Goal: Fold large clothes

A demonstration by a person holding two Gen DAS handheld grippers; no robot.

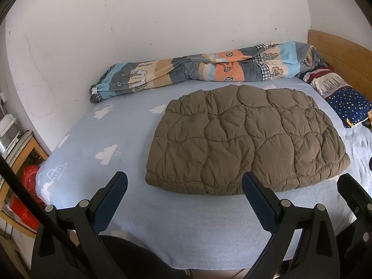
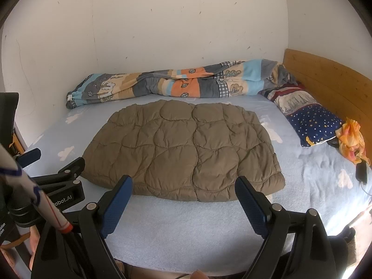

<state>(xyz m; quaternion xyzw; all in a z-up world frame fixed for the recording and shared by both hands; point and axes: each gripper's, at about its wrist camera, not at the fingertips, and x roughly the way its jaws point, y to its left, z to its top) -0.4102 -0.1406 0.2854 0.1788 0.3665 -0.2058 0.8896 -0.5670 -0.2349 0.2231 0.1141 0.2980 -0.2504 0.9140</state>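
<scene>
A brown quilted puffer garment (image 1: 246, 139) lies folded flat in a rough rectangle on the light blue bed sheet (image 1: 97, 137). It also shows in the right wrist view (image 2: 183, 148). My left gripper (image 1: 184, 186) is open and empty, held above the bed's near edge, just short of the garment's front-left corner. My right gripper (image 2: 183, 189) is open and empty, its fingertips level with the garment's front edge. The left gripper also shows at the left of the right wrist view (image 2: 55, 165).
A rolled patterned blanket (image 1: 197, 72) lies along the white wall. Pillows (image 2: 309, 121) and an orange cloth (image 2: 351, 139) lie by the wooden headboard (image 2: 325, 79). A dark phone (image 2: 361, 172) sits on the sheet at right. A wooden shelf (image 1: 21, 153) stands left of the bed.
</scene>
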